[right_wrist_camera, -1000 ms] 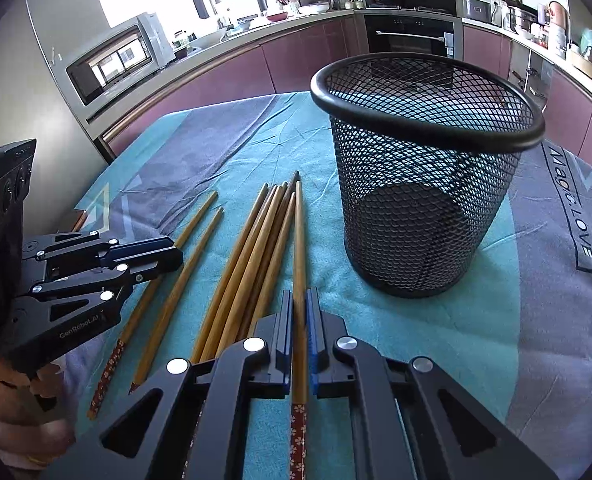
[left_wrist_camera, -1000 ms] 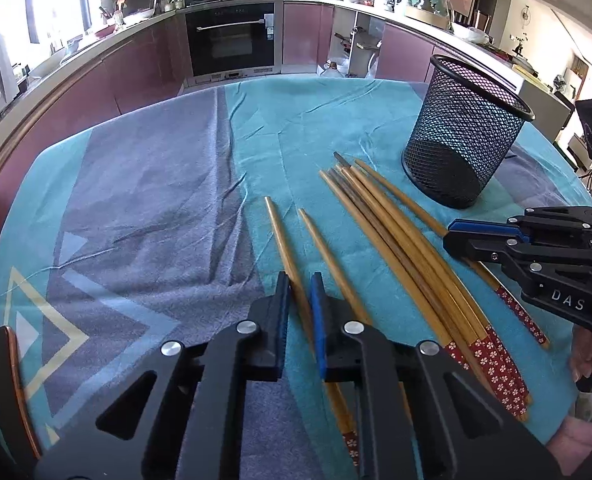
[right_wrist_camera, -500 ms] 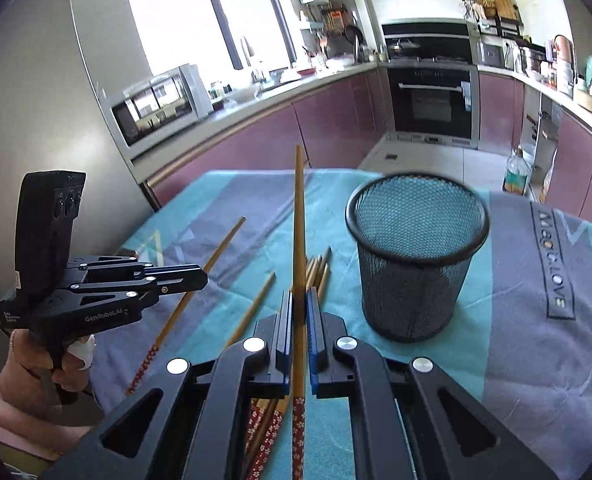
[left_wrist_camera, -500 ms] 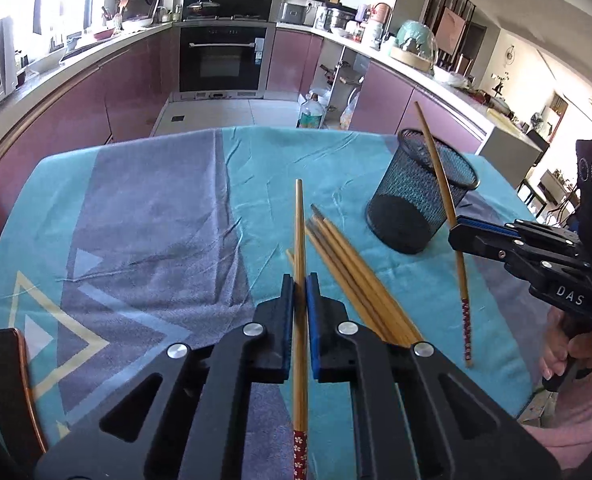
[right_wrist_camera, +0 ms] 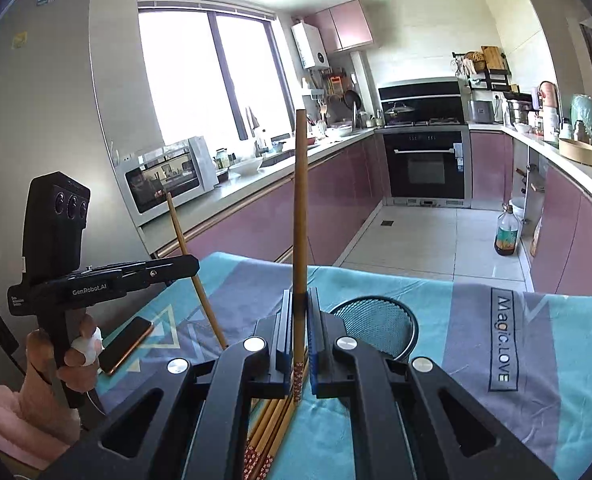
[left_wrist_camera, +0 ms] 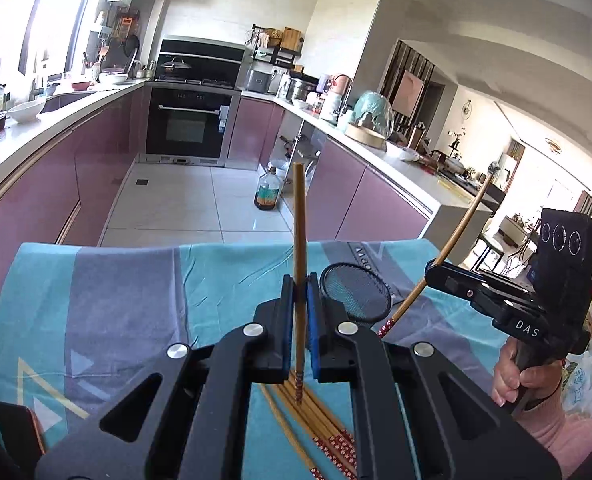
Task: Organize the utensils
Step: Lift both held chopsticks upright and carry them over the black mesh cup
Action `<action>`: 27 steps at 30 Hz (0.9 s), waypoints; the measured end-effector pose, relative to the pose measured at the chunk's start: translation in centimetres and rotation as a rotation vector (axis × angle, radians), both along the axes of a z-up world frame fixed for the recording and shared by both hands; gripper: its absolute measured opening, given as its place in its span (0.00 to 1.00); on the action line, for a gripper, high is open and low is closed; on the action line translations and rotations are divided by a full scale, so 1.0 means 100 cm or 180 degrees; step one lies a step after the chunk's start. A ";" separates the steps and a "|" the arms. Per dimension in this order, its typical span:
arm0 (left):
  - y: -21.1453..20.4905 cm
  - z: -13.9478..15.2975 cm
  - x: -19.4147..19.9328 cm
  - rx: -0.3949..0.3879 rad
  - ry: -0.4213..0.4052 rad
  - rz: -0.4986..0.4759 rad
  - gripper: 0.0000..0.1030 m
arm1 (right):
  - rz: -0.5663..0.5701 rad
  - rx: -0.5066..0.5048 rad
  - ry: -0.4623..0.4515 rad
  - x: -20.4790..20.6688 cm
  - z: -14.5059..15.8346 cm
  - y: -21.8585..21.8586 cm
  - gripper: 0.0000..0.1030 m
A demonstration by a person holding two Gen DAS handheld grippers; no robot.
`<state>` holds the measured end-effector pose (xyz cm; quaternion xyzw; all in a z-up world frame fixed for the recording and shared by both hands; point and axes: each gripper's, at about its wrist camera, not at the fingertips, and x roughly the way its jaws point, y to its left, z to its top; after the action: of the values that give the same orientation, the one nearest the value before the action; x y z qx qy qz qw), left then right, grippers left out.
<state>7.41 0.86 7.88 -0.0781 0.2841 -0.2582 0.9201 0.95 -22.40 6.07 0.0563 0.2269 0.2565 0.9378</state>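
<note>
— Left gripper (left_wrist_camera: 299, 312)?

— Clamped on one chopstick (left_wrist_camera: 299, 216), blue pads pressed to both sides of the shaft. Held clear above the tablecloth (left_wrist_camera: 116, 300), nearly upright in the left wrist view, patterned red end hanging just below the jaws.

— Right gripper (right_wrist_camera: 300, 320)?

— Same: closed tight on a second chopstick (right_wrist_camera: 300, 200), plain tip high against the window, red-patterned end just under the pads. Seen from the left wrist camera, tilted, patterned end low beside the mesh cup (left_wrist_camera: 355, 292).

— Cup's place?

— Black mesh, upright, open mouth up, on the cloth toward the far edge of the tabletop, partly hidden behind each gripper's own fingers. Just right of the left gripper's tips in that view; just right of the right gripper's tips in the other.

— Rest of the chopsticks?

— Loose bundle (left_wrist_camera: 315, 420) lying flat on the cloth near the front edge, below both grippers, red flowered ends toward the person. Count hard to tell, mostly covered by the gripper bodies.

— Anything else?

— Phone (right_wrist_camera: 126, 344) with an orange rim, flat near the left edge of the tabletop. Hand (right_wrist_camera: 62, 364) with a white-wrapped finger around the left gripper's handle, pink sleeve (right_wrist_camera: 0, 420) below it.
</note>
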 end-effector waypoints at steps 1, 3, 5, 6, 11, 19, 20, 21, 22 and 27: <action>-0.003 0.006 0.002 -0.0015 -0.0020 -0.0010 0.07 | -0.0005 -0.0006 -0.0034 0.000 0.004 -0.002 0.05; -0.008 0.015 0.006 -0.0057 -0.0034 -0.0043 0.07 | -0.0031 -0.0025 -0.0106 0.001 0.011 -0.005 0.05; -0.015 0.024 0.010 -0.0105 -0.0051 -0.0069 0.07 | -0.0036 -0.0018 -0.0166 0.003 0.018 -0.011 0.05; -0.021 0.027 0.013 -0.0122 -0.0068 -0.0079 0.07 | -0.0047 -0.0020 -0.0191 0.002 0.021 -0.013 0.05; -0.038 0.053 0.020 -0.0166 -0.0202 -0.0128 0.07 | -0.0137 -0.0017 -0.0300 0.011 0.033 -0.024 0.05; -0.067 0.083 0.034 -0.0151 -0.0362 -0.0229 0.07 | -0.0222 -0.0108 -0.0310 0.030 0.037 -0.030 0.05; -0.072 0.084 0.038 -0.0120 -0.0362 -0.0226 0.07 | -0.0226 -0.0122 -0.0278 0.034 0.034 -0.030 0.05; -0.077 0.085 0.041 -0.0088 -0.0350 -0.0243 0.07 | -0.0228 -0.0140 -0.0249 0.037 0.031 -0.029 0.05; -0.082 0.082 0.045 -0.0047 -0.0315 -0.0269 0.07 | -0.0226 -0.0166 -0.0209 0.040 0.027 -0.028 0.05; -0.106 0.057 0.066 0.0228 -0.0067 -0.0362 0.07 | -0.0200 -0.0292 0.0012 0.049 0.006 -0.021 0.05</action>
<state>14.02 -9.75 13.60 -0.0261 0.2875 -0.3005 0.9090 5.87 -24.48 6.62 0.0209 0.2384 0.2162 0.9466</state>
